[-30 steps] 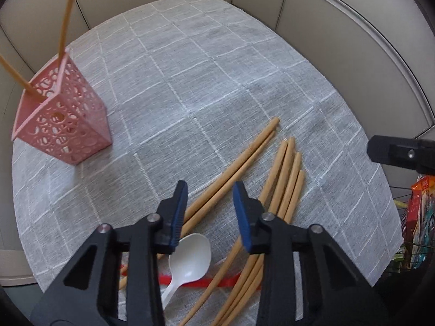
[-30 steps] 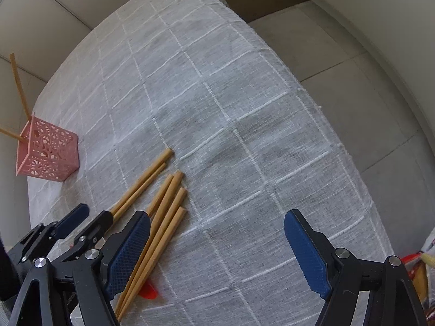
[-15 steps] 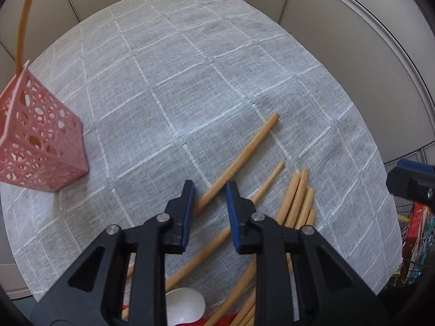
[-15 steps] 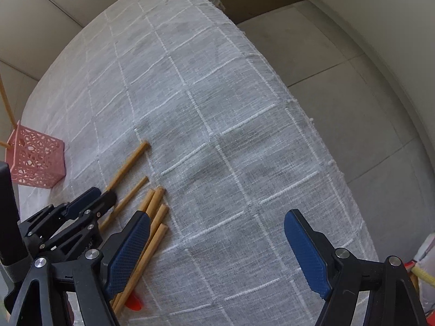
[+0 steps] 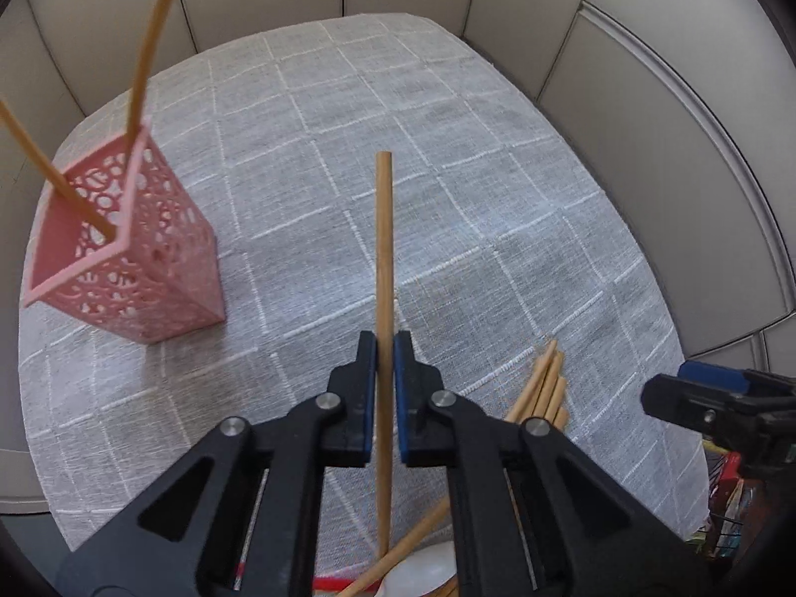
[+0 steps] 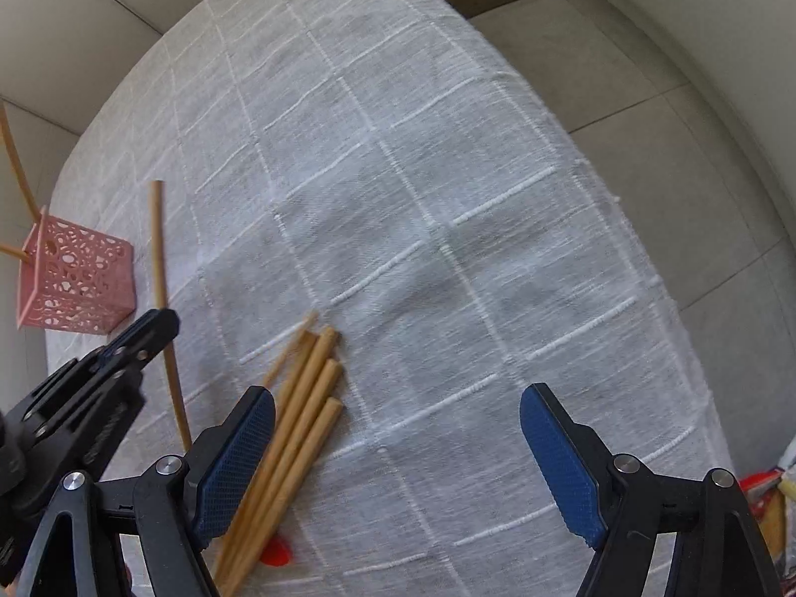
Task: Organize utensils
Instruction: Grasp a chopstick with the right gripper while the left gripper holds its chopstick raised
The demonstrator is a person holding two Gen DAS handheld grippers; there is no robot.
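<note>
My left gripper (image 5: 384,343) is shut on a wooden chopstick (image 5: 383,248) that it holds lifted above the cloth, tip pointing away; it also shows in the right wrist view (image 6: 159,248). A pink perforated holder (image 5: 134,258) stands to the left with two chopsticks (image 5: 149,45) leaning in it; the right wrist view shows the holder (image 6: 74,278) too. Several more chopsticks (image 6: 293,408) lie bundled on the cloth, by my right gripper's left finger. My right gripper (image 6: 398,443) is wide open and empty above the cloth.
A grey checked tablecloth (image 5: 447,199) covers the round table. A white spoon (image 5: 423,572) and a red utensil (image 5: 338,582) lie under my left gripper. The red utensil's tip (image 6: 276,554) shows beside the bundle. The table edge drops to the floor (image 6: 646,99) on the right.
My left gripper closed on one chopstick and lifted it off the cloth, turning it to point away. The holder now sits nearer in view. My right gripper stayed open.
</note>
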